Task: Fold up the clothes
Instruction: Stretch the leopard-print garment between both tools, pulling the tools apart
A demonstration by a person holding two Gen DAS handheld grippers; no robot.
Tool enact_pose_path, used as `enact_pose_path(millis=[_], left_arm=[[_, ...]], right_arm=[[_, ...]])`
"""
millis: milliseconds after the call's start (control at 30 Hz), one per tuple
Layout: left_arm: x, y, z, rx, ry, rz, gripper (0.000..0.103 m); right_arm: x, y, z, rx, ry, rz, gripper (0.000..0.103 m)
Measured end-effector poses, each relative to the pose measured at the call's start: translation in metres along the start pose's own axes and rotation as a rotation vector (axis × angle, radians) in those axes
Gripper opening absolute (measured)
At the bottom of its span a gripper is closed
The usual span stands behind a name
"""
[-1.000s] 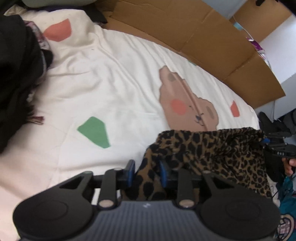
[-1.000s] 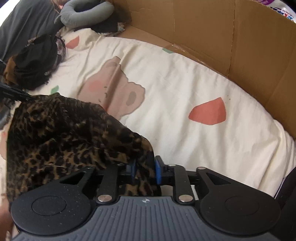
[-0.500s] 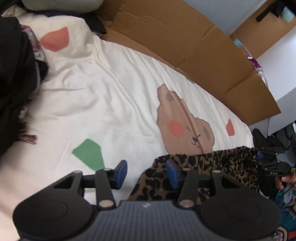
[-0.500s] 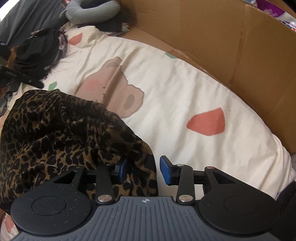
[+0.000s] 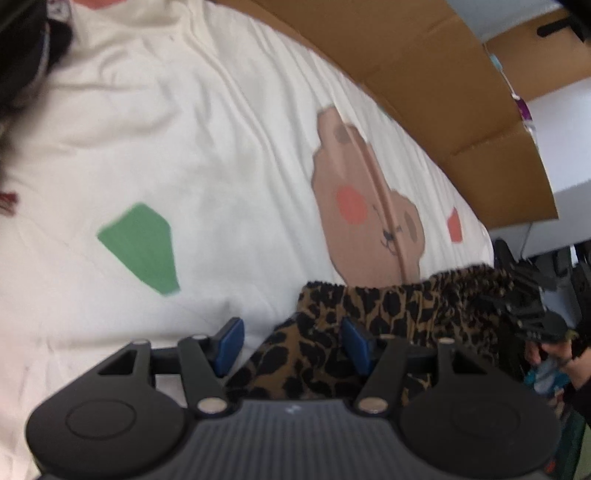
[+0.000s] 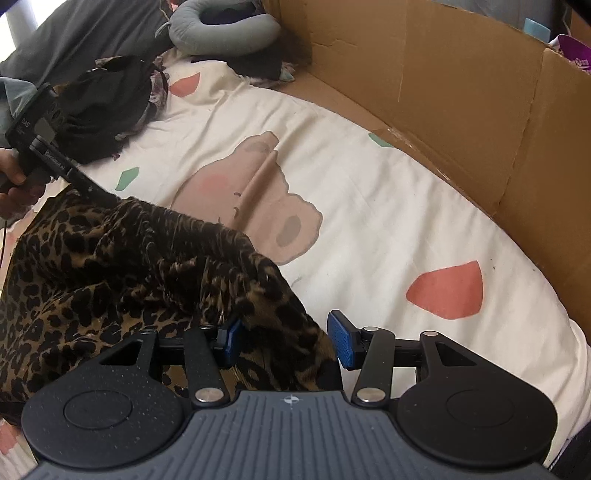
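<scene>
Lying between two grippers' just-opened, spread jaws, left gripper (image 5: 291, 343) and right gripper (image 6: 284, 341): one leopard-print garment (image 6: 122, 266).

Place: a home bedroom.
Bed: cream cotton bedsheet printed with a brown bear and coloured patches (image 6: 369, 206).
Surroundings: grey U-shaped neck pillow (image 6: 221, 29), brown cardboard sheets (image 6: 461, 96) along the bed's edge.

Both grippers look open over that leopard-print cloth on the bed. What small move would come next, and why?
Probably lift both grippers clear. The left gripper and right gripper have just been opening, and their pads no longer press the leopard-print cloth, which lies bunched on the bedsheet. Backing off would let them re-grip an edge for a fold.
</scene>
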State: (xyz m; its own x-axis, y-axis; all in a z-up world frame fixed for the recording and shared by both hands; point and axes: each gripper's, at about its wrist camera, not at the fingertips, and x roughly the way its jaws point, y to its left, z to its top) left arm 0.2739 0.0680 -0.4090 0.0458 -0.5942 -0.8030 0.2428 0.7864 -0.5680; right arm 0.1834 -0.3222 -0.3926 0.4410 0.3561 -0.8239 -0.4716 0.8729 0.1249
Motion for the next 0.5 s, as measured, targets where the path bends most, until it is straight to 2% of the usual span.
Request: enact_pose_path(millis=[100,167,233,300,367,433,500], left_arm=[[0.005,-0.004,-0.008,0.023,0.041,-0.026,0.058],[0.008,-0.007,-0.012,0.051,0.067,-0.031,0.058],[0.01,-0.012,-0.016,0.082,0.09,-0.032,0.055],[0.011,-0.017,-0.02,0.123,0.106,-0.031,0.048],[0.011,-0.022,-0.023,0.165,0.115,-0.03,0.023],[0.006,-0.024,-0.022,0.176,0.096,-0.029,0.018],[-0.004,-0.029,-0.02,0.211,0.057,0.016,0.017]], right_arm=[[0.006,-0.009,0.0,0.044,0.006,0.01,0.051],[0.01,-0.012,-0.001,0.062,0.013,0.019,0.042],[0.013,-0.012,-0.003,0.065,0.021,0.022,0.038],[0.016,-0.012,-0.003,0.065,0.026,0.024,0.031],[0.016,-0.013,-0.002,0.07,0.029,0.025,0.029],[0.016,-0.013,-0.001,0.077,0.029,0.025,0.026],[0.014,-0.013,0.001,0.078,0.024,0.02,0.026]])
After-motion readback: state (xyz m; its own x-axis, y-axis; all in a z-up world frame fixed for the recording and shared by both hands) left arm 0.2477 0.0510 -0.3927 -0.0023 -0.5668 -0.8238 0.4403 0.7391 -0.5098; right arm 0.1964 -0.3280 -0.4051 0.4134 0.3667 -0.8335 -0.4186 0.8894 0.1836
